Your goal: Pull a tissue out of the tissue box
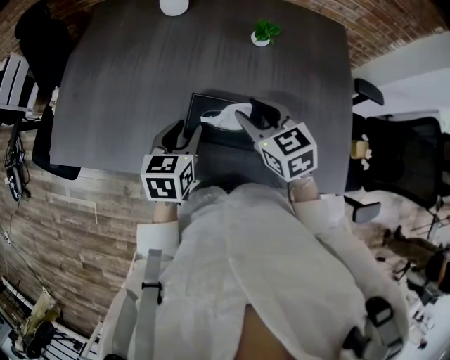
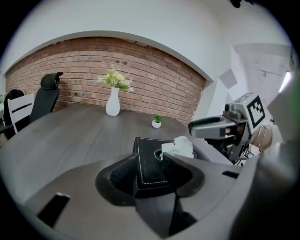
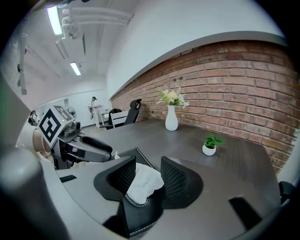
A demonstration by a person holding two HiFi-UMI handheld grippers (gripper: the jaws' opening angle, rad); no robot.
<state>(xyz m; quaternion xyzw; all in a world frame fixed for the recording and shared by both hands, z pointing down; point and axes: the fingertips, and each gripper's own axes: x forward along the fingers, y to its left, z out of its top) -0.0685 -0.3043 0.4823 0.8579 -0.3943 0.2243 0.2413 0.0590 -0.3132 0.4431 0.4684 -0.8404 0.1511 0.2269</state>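
At twelve o'clock from the right gripper point(image 3: 147, 161), the tissue point(image 3: 143, 185) is standing between its spread jaws (left gripper point(image 2: 151, 158) likewise spread).

Open grey table point(image 1: 119, 84) runs clear across the upper left of the head view, broken only by a white vase point(image 1: 174, 5) at the top edge and a small potted plant point(image 1: 265, 31). At centre, the left gripper point(image 1: 181, 130) and right gripper point(image 1: 254, 112) crowd the tissue box point(image 1: 205, 105). A black chair point(image 1: 39, 35) blocks the upper-left corner.
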